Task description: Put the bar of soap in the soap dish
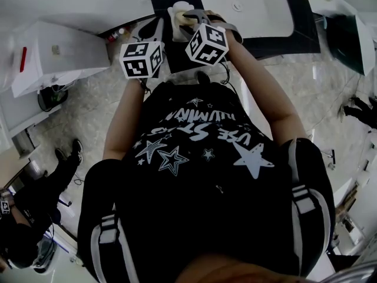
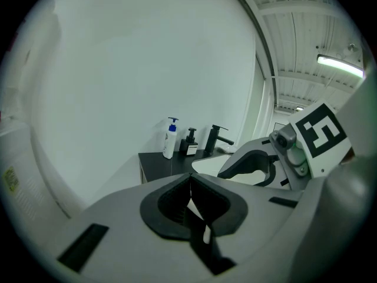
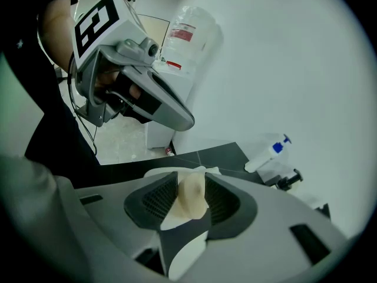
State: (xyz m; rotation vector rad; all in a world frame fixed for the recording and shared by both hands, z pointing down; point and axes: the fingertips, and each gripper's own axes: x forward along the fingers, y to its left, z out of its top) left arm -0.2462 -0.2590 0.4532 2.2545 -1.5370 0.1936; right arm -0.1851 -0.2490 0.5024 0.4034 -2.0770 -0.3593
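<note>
Holding the bar of soap [image 3: 191, 193] clamped between the pads of the right gripper [image 3: 189, 202], just above a white piece [image 3: 154, 173] that looks to be the soap dish, toward the left end of the dark tabletop [image 3: 221, 155]. Judging the carry nearly done, with lowering and release not yet made. Calling next for a short straight descent inside the dish rim, then easing the jaws apart. Hanging just beside on the left, the left gripper [image 2: 189, 208] pinched together on nothing, crowding that side. Leaving freer room rightward toward the white basin [image 1: 247, 5], with the pump bottle [image 3: 268, 153] and black tap [image 2: 215, 139] well apart by the far wall.
</note>
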